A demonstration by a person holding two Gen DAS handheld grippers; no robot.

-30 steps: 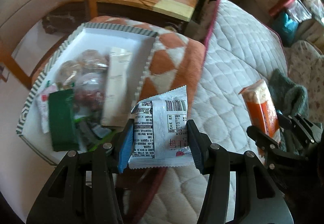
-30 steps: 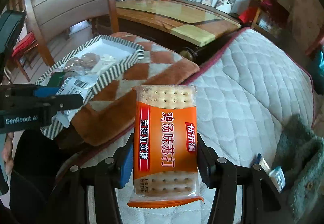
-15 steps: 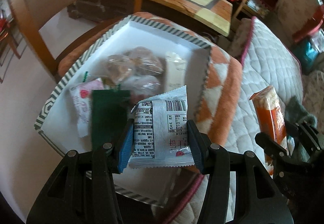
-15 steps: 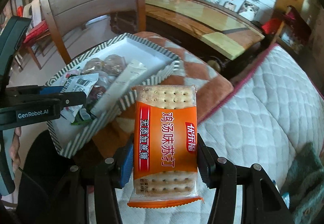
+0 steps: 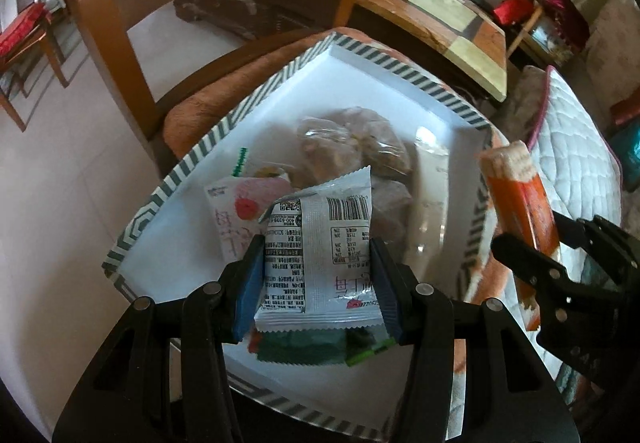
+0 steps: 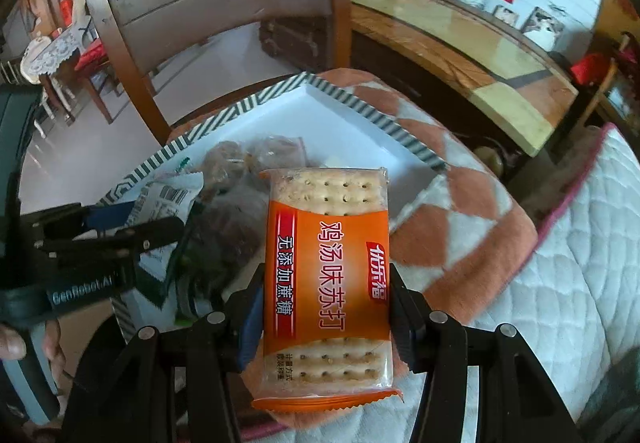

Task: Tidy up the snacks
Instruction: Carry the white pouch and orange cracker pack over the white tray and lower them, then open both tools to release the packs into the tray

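Nearest, our left gripper [image 5: 318,283] has its jaws clenched on a white snack packet [image 5: 320,247], held over the striped tray [image 5: 400,67], presumably for release among the snacks already there. Our right gripper [image 6: 326,307] grasps an orange cracker pack [image 6: 328,267] at the tray's bedside edge. Only the right view shows the pack's label; the left shows its end and the tray floor.

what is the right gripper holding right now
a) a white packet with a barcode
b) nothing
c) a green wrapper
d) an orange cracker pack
d: the right gripper is shut on the orange cracker pack, its fingers pressing both sides of the pack.
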